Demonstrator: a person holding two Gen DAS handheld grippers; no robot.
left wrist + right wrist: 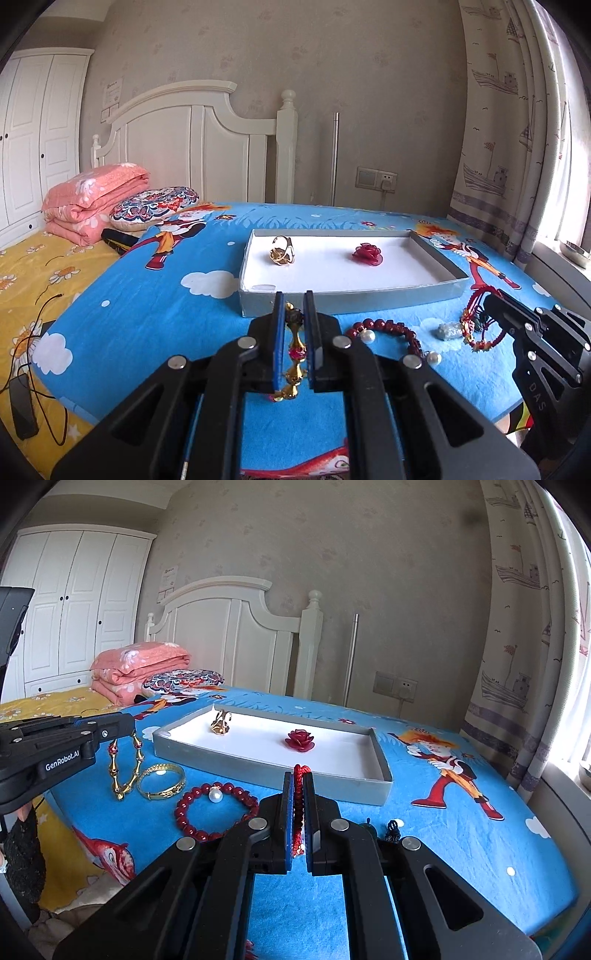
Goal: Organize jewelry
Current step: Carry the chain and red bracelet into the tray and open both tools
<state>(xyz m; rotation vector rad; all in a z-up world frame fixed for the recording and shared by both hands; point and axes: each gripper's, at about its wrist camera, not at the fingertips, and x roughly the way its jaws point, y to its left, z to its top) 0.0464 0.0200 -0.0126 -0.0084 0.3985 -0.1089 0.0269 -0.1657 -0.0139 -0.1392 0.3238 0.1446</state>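
The left gripper [293, 314] pinches a gold link bracelet [123, 771], which dangles from its fingers. Right of them lie a gold bangle [162, 781] and a red bead bracelet [212, 808]. The right gripper [298, 794] clamps a red woven bracelet [297, 812]; beyond both fingertips sits the tray [258, 764].

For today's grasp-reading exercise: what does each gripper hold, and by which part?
Left gripper pinches the gold linked chain with red beads near its upper end, the rest hanging. Right gripper clamps the red woven cord bracelet along its band.
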